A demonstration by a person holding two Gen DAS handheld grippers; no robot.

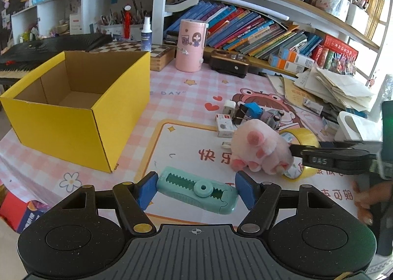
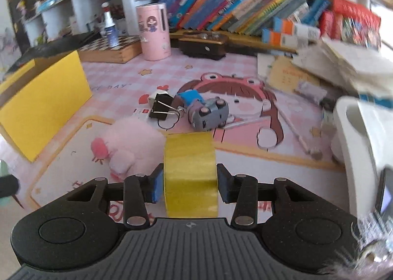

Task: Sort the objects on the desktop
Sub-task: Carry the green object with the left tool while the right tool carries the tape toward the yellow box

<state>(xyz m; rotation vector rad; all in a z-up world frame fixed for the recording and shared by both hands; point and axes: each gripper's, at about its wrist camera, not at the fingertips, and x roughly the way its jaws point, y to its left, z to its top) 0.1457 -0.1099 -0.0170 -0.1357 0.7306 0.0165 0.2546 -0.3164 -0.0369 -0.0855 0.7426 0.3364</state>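
Observation:
My left gripper [image 1: 196, 190] is shut on a teal correction-tape dispenser [image 1: 196, 189] with crocodile teeth, one blue pad at each end. It sits just right of the open yellow cardboard box [image 1: 73, 120], which is empty. My right gripper [image 2: 190, 183] is shut on a yellow tape roll [image 2: 190, 172], pads pressing both flat sides. In the left wrist view, that gripper [image 1: 298, 153] reaches in from the right onto the roll [image 1: 304, 137]. A pink plush paw [image 1: 262, 147] lies against the roll, also seen left of it [image 2: 132, 140].
A binder clip [image 2: 161, 105], a grey toy car [image 2: 208, 113] and a small white box [image 1: 224, 125] lie mid-mat. A pink canister [image 1: 190, 45] and a chessboard box [image 1: 147, 51] stand behind. Papers [image 1: 343, 88] pile up at right, near a white holder [image 2: 363, 137].

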